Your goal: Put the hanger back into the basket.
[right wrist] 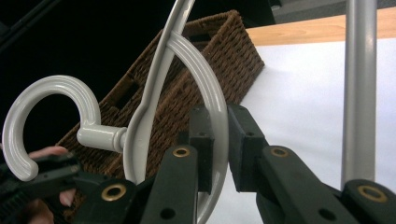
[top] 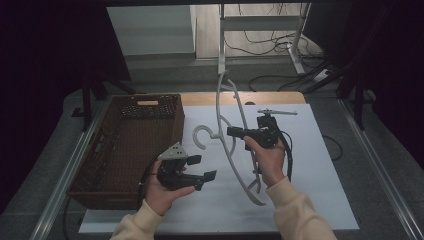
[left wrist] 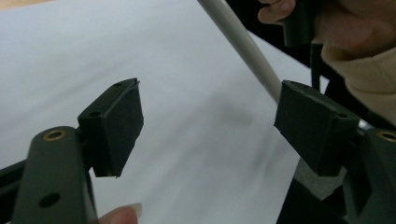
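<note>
A pale grey plastic hanger (top: 235, 167) hangs tilted above the white mat (top: 315, 170), its hook (top: 196, 134) pointing left toward the basket. My right gripper (top: 231, 131) is shut on the hanger's curved inner bar (right wrist: 205, 79); in the right gripper view the jaws (right wrist: 218, 140) pinch that bar, with the hook (right wrist: 46, 88) at left. My left gripper (top: 203, 167) is held open lower left of the hanger, holding nothing. In the left gripper view its jaws (left wrist: 210, 126) stand wide apart, and a straight hanger bar (left wrist: 243, 46) crosses just beyond the right jaw.
A brown wicker basket (top: 107, 125) stands along the left edge of the mat, and looks empty. The wooden table edge (top: 280, 97) runs at the back. Beyond it are a white desk frame (top: 222, 45) and cables on the floor.
</note>
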`<state>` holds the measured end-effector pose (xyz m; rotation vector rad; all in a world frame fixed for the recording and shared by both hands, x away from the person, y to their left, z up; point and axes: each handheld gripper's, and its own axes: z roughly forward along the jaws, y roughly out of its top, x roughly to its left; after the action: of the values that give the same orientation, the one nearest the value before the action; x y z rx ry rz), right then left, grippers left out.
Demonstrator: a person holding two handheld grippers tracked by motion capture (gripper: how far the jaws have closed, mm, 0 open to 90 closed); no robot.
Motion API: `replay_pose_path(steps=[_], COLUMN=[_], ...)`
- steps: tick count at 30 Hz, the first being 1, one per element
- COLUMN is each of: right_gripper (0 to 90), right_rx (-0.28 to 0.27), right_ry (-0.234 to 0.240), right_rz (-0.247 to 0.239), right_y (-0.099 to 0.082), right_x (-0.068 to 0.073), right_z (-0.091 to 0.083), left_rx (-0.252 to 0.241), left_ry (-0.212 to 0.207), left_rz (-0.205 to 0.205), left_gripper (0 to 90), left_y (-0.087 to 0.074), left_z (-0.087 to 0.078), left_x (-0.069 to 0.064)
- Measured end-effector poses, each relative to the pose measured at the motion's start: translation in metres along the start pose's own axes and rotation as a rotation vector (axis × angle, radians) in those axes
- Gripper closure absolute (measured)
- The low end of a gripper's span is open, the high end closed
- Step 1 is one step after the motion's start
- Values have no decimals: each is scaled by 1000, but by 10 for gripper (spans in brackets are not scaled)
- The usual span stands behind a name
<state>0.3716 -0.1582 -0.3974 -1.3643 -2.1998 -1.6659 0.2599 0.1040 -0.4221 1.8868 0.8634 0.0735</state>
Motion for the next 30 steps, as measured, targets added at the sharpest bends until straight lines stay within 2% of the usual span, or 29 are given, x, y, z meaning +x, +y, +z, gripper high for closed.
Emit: replay_pose_path(steps=[1,6,7,13,18,23,28,30], right_gripper=[803,803,803,803,803,804,803,803], right_rx=[-14,-29,-36,-56,-78,-83,-94,-91], right_ry=[10,17,19,39,48,56,71,69], right_rz=[11,27,35,61,78,91,114,113], right_y=[0,-1,-2,-4,-7,-9,-11,-11], right_x=[-1,-1,-1,-2,0,2,0,0], right_z=[0,-1,-1,-2,-2,-1,-1,0], left_rx=[-3,2,0,-11,-56,-96,-120,-125], left_ry=[-33,-74,-96,-95,-112,-140,-191,-196], left_rz=[-19,-20,-28,-38,-98,-127,-154,-159], left_gripper=[247,267,273,299,356,454,624,684], left_y=[0,-1,-1,1,4,6,7,7], left_z=[6,19,25,38,48,50,50,49], left_x=[-1,-3,-3,-6,-5,-3,0,0])
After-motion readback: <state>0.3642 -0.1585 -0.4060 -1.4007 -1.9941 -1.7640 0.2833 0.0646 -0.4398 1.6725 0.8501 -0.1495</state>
